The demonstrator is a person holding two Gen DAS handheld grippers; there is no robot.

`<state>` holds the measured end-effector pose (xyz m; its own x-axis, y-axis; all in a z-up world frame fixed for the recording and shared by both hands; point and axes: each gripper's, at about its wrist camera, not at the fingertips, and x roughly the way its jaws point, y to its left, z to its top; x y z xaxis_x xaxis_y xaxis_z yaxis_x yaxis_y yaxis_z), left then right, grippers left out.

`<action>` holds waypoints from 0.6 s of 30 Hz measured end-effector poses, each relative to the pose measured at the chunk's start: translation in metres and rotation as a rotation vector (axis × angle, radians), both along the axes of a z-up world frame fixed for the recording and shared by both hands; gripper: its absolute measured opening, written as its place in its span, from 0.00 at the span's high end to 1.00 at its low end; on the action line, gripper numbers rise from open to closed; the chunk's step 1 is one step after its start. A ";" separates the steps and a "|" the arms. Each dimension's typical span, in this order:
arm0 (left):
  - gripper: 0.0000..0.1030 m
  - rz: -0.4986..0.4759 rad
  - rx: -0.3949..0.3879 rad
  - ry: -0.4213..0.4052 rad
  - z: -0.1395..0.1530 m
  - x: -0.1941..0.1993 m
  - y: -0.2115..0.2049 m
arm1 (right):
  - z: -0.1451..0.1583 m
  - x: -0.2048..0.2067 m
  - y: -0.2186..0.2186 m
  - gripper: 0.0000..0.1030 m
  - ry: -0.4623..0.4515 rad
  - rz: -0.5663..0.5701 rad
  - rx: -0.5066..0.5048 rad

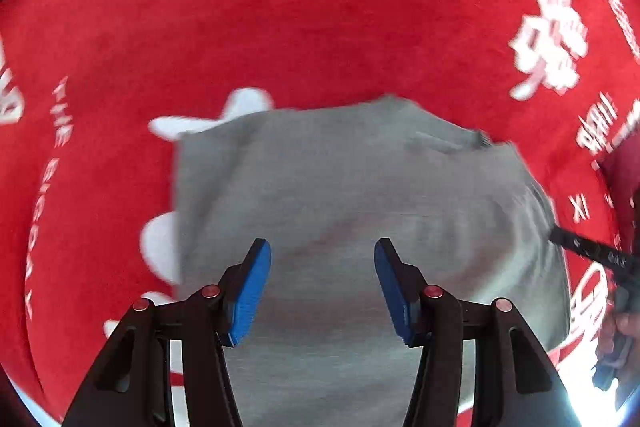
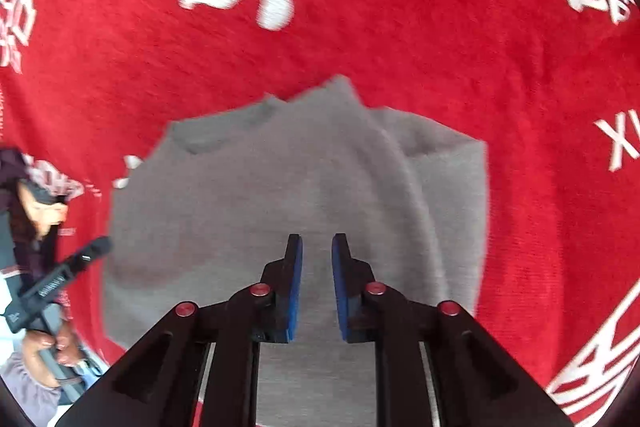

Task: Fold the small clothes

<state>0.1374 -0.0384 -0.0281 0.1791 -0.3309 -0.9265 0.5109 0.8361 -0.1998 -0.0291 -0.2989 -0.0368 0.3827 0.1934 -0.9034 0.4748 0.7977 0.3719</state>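
Observation:
A small grey garment (image 1: 340, 179) lies folded on a red cloth (image 1: 300, 7) with white lettering. My left gripper (image 1: 323, 247) hovers over the near part of the garment, its blue pads wide apart and nothing between them. In the right wrist view the same grey garment (image 2: 280, 179) shows its neckline at the far edge. My right gripper (image 2: 317, 241) hangs over the garment with only a narrow gap between its pads, and no cloth is caught in that gap. A black finger of the right gripper (image 1: 576, 245) reaches the garment's right edge in the left wrist view.
The red cloth (image 2: 400, 47) covers the whole surface around the garment. A hand (image 2: 44, 347) holds the left gripper's handle at the lower left of the right wrist view. Another hand (image 1: 616, 339) shows at the right edge of the left wrist view.

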 end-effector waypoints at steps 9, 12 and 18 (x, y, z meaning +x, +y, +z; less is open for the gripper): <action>0.46 0.035 0.129 0.016 -0.026 0.004 -0.013 | -0.021 0.006 0.008 0.70 0.071 0.024 0.021; 0.46 0.031 0.156 0.022 -0.022 0.001 -0.004 | -0.015 -0.009 0.002 0.60 0.078 0.020 0.038; 0.46 0.058 0.150 0.045 -0.010 -0.005 0.022 | -0.002 -0.024 0.011 0.46 0.092 0.030 0.037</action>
<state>0.1321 -0.0159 -0.0384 0.1515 -0.1781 -0.9723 0.4541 0.8862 -0.0916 -0.0533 -0.2881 -0.0385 0.2918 0.2375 -0.9265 0.4843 0.7987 0.3573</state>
